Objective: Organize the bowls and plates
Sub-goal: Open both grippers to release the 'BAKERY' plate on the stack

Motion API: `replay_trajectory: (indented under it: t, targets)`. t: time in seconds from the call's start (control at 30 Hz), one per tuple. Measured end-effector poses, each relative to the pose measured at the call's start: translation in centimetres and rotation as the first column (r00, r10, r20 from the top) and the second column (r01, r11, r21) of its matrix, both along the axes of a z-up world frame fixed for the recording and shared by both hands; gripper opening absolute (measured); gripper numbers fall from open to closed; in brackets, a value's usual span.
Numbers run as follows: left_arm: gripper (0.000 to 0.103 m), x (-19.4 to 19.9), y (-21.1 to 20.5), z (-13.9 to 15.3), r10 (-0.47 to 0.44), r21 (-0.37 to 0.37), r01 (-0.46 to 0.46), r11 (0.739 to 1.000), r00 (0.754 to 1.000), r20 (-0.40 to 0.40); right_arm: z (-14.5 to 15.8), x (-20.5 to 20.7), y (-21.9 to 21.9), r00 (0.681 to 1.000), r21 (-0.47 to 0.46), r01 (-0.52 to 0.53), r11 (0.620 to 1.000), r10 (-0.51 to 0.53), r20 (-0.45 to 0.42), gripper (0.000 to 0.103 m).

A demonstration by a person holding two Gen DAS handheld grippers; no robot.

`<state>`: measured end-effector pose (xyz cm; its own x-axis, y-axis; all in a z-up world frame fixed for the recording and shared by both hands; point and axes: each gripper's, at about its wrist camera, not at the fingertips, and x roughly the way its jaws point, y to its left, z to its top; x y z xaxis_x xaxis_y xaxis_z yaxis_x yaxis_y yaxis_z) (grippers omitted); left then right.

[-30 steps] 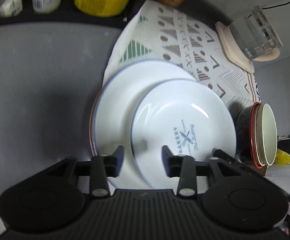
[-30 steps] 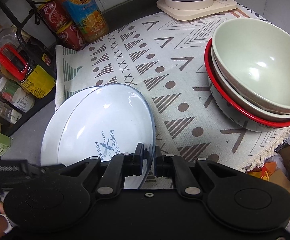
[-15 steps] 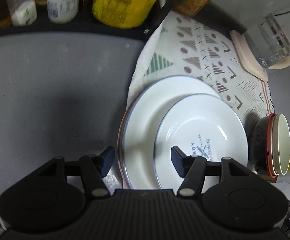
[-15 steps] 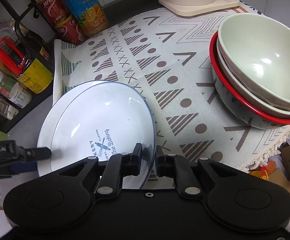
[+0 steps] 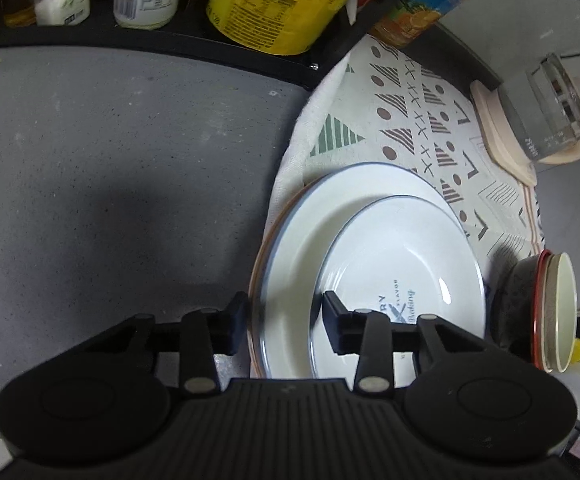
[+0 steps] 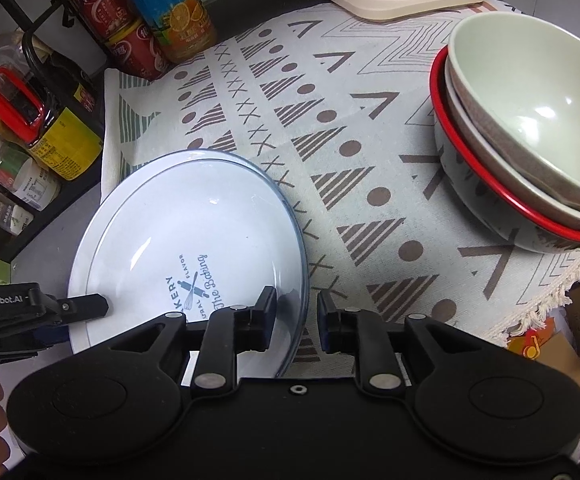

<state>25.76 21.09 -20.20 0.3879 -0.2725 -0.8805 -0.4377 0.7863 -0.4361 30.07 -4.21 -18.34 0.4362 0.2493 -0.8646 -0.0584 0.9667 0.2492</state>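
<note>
Two stacked plates (image 5: 401,264), rigid, glossy, breakable: take by rim. Left gripper (image 5: 286,322) and right gripper (image 6: 297,320) both open, straddling rims.

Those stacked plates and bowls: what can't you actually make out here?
- Plate stack, left wrist view: number of plates underneath, hidden by the top ones.
- Printed plate, right wrist view: near rim hidden behind the right gripper.
- Bowl stack, right wrist view: cut off by the right edge.

Grey speckled counter (image 5: 122,168) – patterned cloth (image 6: 329,128) over it – black rack (image 5: 194,46) behind.
</note>
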Motion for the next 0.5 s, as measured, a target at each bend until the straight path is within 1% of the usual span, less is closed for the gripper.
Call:
replay_trajectory:
  t: [0.1,0.2,0.3,0.37,0.43,0.5]
  targets:
    - [0.034,-0.13,0.33,-0.1,0.005,-0.016,-0.004,1.0,1.0,0.005,-0.31,0.04,0.13,1.0,0.016,0.014,1.0,-0.014,-0.017,0.02]
    - [0.033,-0.23,0.47,-0.15,0.01,-0.026,-0.01,1.0,1.0,0.011,-0.25,0.02,0.51,1.0,0.003,0.008,1.0,-0.008,-0.013,0.02]
    - [0.032,-0.34,0.23,0.12,0.002,-0.003,-0.002,1.0,1.0,0.022,-0.24,0.14,0.77,1.0,-0.005,0.003,1.0,-0.003,-0.013,0.022]
    - [0.031,-0.43,0.33,0.11,0.003,-0.006,-0.003,1.0,1.0,0.024,-0.25,0.25,0.87,1.0,-0.009,0.006,1.0,-0.006,-0.013,0.023]
    - [0.031,-0.5,0.49,0.1,0.006,-0.012,-0.005,1.0,1.0,0.024,-0.28,0.29,0.86,1.0,-0.012,0.009,1.0,-0.009,-0.014,0.025]
    - [0.028,-0.5,0.6,0.13,0.008,-0.011,-0.008,1.0,1.0,0.024,-0.38,0.32,0.77,1.0,-0.013,0.017,1.0,-0.018,-0.015,0.03]
